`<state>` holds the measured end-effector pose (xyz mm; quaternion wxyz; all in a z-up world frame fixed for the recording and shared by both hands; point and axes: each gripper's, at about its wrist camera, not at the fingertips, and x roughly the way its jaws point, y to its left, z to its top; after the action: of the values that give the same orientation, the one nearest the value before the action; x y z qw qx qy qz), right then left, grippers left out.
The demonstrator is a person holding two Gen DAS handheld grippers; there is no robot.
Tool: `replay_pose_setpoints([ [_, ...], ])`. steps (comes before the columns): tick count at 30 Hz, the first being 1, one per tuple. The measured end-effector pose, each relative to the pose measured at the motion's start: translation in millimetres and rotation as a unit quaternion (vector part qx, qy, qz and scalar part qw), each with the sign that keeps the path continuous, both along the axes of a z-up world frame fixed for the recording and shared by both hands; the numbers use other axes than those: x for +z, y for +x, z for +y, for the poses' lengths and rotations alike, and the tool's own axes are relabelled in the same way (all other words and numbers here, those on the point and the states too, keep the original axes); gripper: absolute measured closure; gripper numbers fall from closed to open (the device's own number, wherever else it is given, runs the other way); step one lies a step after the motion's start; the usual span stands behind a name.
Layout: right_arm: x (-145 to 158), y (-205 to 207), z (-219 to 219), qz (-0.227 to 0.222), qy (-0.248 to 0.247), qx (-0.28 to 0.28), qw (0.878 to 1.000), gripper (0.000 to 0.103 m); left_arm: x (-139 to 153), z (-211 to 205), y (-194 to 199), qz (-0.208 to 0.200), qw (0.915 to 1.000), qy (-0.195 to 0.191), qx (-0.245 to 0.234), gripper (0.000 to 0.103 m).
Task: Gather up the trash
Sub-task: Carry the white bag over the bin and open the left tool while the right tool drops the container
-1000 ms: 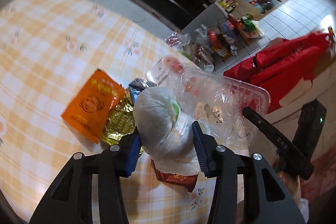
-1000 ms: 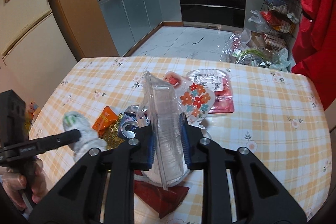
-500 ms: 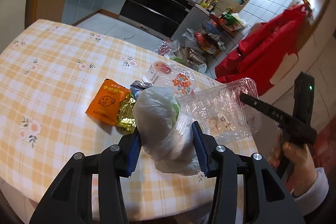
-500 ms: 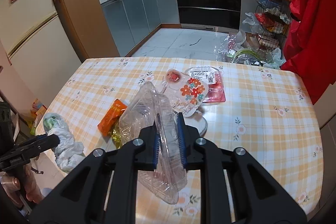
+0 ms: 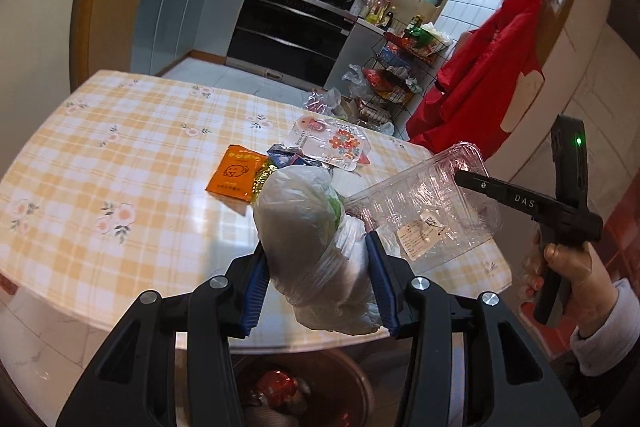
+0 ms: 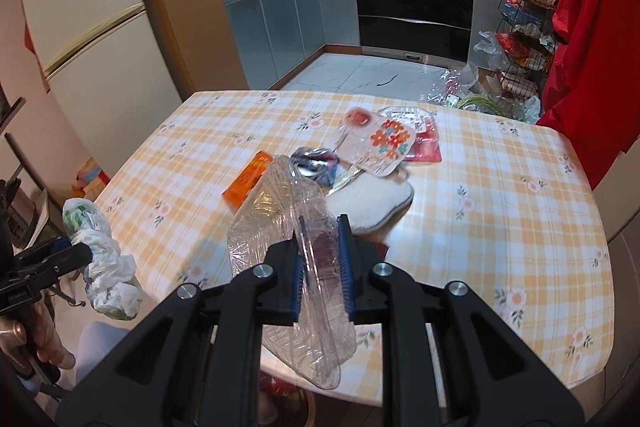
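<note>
My left gripper [image 5: 316,283] is shut on a white plastic bag [image 5: 312,235] and holds it over the table's near edge, above a brown bin [image 5: 304,391] with trash in it. The bag also shows in the right wrist view [image 6: 104,259]. My right gripper [image 6: 322,267] is shut on a clear plastic clamshell container [image 6: 288,223], held above the table's near edge; it shows in the left wrist view too [image 5: 428,211]. An orange packet [image 5: 234,175], a gold wrapper [image 5: 262,177] and a crushed can [image 6: 314,163] lie on the table.
The table [image 6: 500,195] has a yellow checked cloth. A flowered plastic pack [image 6: 380,147], a red-labelled tray [image 6: 428,147] and a white pad [image 6: 372,199] lie mid-table. A fridge [image 6: 88,27] stands left, a wire rack [image 6: 524,39] and red cloth [image 6: 588,27] right.
Both grippers have drawn back and up from the pile toward the table's near edge, carrying the bag and the clamshell. The bin has come into view below the left gripper.
</note>
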<state>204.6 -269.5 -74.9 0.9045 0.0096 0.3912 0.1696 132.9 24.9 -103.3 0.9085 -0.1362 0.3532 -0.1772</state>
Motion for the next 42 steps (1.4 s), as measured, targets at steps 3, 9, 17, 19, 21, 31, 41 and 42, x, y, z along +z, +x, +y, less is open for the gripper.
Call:
replay_pose_setpoints([
  [3,-2.3,-19.3,4.6,-0.003,-0.007,0.005,1.000,0.084,0.1,-1.7,-20.0,-0.008,0.9999,0.014,-0.003,0.058],
  [9,-11.2,-57.0,12.3,0.003,-0.012,0.016,1.000,0.084,-6.2,-3.1,-52.5,-0.013,0.9996,0.025,-0.010,0.058],
  [17,-39.3,-97.5,30.0,0.032,-0.036,0.038,0.998,0.084,-18.1,4.0,-83.8,-0.005,0.9998,0.018,-0.010,0.058],
  [19,-48.8,-104.0,35.1,0.042,-0.042,0.043,0.997,0.084,-20.2,6.3,-89.3,-0.003,0.9999,0.014,-0.008,0.058],
  [21,-59.2,-110.5,40.4,0.056,-0.042,0.046,0.996,0.084,-21.1,8.4,-93.7,-0.003,0.9999,0.012,-0.006,0.058],
  [31,-97.3,-124.1,65.9,0.139,0.004,0.086,0.986,0.056,-20.9,14.1,-100.4,-0.003,0.9999,0.010,-0.003,0.058],
  [41,-74.7,-136.1,51.4,0.072,0.024,0.042,0.996,0.009,-32.8,7.2,-98.2,0.012,0.9995,0.029,-0.009,0.058],
  [42,-70.3,-138.2,48.1,0.061,0.023,0.033,0.997,0.008,-34.9,5.7,-97.9,0.014,0.9993,0.033,-0.010,0.058],
])
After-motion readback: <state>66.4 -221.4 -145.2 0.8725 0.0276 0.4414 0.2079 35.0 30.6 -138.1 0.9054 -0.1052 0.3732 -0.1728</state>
